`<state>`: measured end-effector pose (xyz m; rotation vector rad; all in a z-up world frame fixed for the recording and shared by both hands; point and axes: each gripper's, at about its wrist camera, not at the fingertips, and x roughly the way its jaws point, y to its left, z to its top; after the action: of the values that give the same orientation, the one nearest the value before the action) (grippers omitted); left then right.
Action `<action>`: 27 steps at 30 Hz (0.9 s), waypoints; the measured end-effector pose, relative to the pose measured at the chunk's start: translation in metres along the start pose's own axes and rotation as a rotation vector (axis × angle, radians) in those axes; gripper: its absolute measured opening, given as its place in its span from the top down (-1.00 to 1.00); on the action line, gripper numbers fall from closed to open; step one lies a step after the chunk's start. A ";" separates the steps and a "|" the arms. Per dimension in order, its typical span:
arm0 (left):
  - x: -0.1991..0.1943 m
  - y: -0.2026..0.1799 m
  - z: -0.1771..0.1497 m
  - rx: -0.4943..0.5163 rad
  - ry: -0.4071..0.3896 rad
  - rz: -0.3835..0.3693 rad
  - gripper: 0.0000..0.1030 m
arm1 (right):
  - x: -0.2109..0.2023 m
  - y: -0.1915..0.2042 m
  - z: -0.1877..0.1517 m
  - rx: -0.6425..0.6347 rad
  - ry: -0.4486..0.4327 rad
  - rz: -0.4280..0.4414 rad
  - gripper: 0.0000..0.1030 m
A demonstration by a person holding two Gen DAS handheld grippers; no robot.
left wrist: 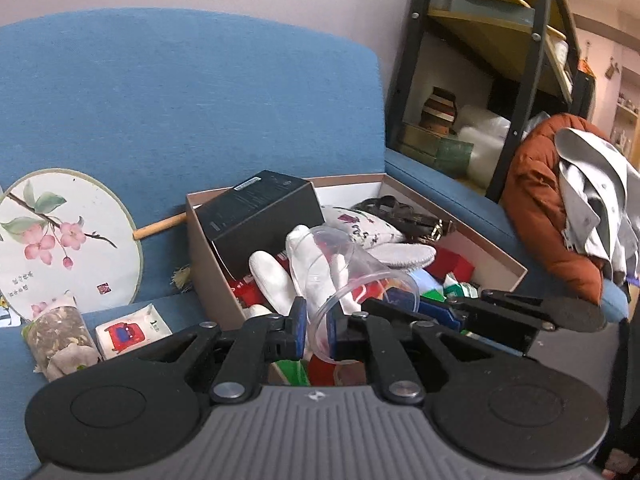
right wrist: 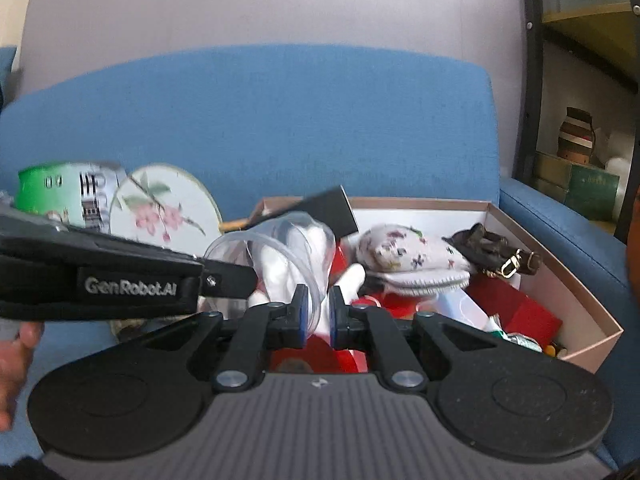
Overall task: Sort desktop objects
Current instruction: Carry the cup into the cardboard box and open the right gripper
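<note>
A clear plastic cup lies tilted over the open cardboard box on the blue sofa. My left gripper is shut on the cup's rim. My right gripper is shut on the same cup from the other side; its fingers also show in the left wrist view. The box holds a black carton, white mannequin hands, a flowered fabric slipper, a brown bag and red packets.
A round painted fan, a dried-herb pouch and a small white packet lie on the sofa seat left of the box. An orange jacket is piled on the right armrest. A metal shelf stands behind.
</note>
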<state>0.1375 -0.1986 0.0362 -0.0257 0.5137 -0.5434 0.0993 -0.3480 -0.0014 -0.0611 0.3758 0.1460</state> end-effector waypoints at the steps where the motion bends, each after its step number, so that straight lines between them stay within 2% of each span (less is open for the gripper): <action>1: -0.002 0.000 -0.001 0.008 -0.003 0.000 0.75 | 0.000 0.000 -0.002 -0.011 0.001 -0.001 0.66; 2: -0.003 0.000 -0.003 0.014 -0.006 -0.004 0.63 | 0.000 0.001 -0.004 -0.022 0.005 -0.004 0.49; 3: -0.005 0.001 -0.004 0.016 -0.009 -0.010 0.26 | 0.000 0.002 -0.005 -0.030 0.007 -0.008 0.42; 4: -0.008 0.001 -0.005 0.016 -0.012 -0.012 -0.14 | 0.000 0.002 -0.006 -0.041 0.011 -0.009 0.27; 5: -0.010 0.002 -0.006 0.016 -0.019 -0.010 -0.28 | -0.001 0.005 -0.007 -0.054 0.018 -0.010 0.13; 7: -0.016 0.002 -0.008 0.024 -0.040 -0.007 -0.58 | -0.005 0.010 -0.010 -0.086 0.017 -0.023 0.02; 9: -0.021 0.004 -0.010 0.028 -0.042 -0.014 -0.72 | -0.006 0.013 -0.011 -0.108 0.021 -0.040 -0.06; 11: -0.024 0.006 -0.013 0.016 -0.038 -0.017 -0.77 | -0.008 0.014 -0.011 -0.110 0.022 -0.046 -0.18; 13: -0.027 0.010 -0.016 -0.008 -0.032 -0.027 -0.83 | -0.011 0.014 -0.012 -0.107 0.016 -0.048 -0.45; 15: -0.030 0.012 -0.019 -0.029 -0.026 -0.033 -0.83 | -0.015 0.015 -0.015 -0.103 0.005 -0.050 -0.58; 20: -0.034 0.016 -0.026 -0.048 -0.013 -0.016 -0.83 | -0.023 0.017 -0.018 -0.084 0.005 -0.051 -0.61; 23: -0.040 0.019 -0.027 -0.059 -0.012 -0.011 -0.83 | -0.028 0.021 -0.018 -0.101 -0.002 -0.072 -0.81; 27: -0.052 0.023 -0.028 -0.075 -0.021 -0.005 -0.83 | -0.038 0.024 -0.015 -0.100 -0.019 -0.097 -0.83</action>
<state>0.0972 -0.1502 0.0325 -0.1043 0.5132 -0.5280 0.0551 -0.3307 -0.0020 -0.1764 0.3458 0.0697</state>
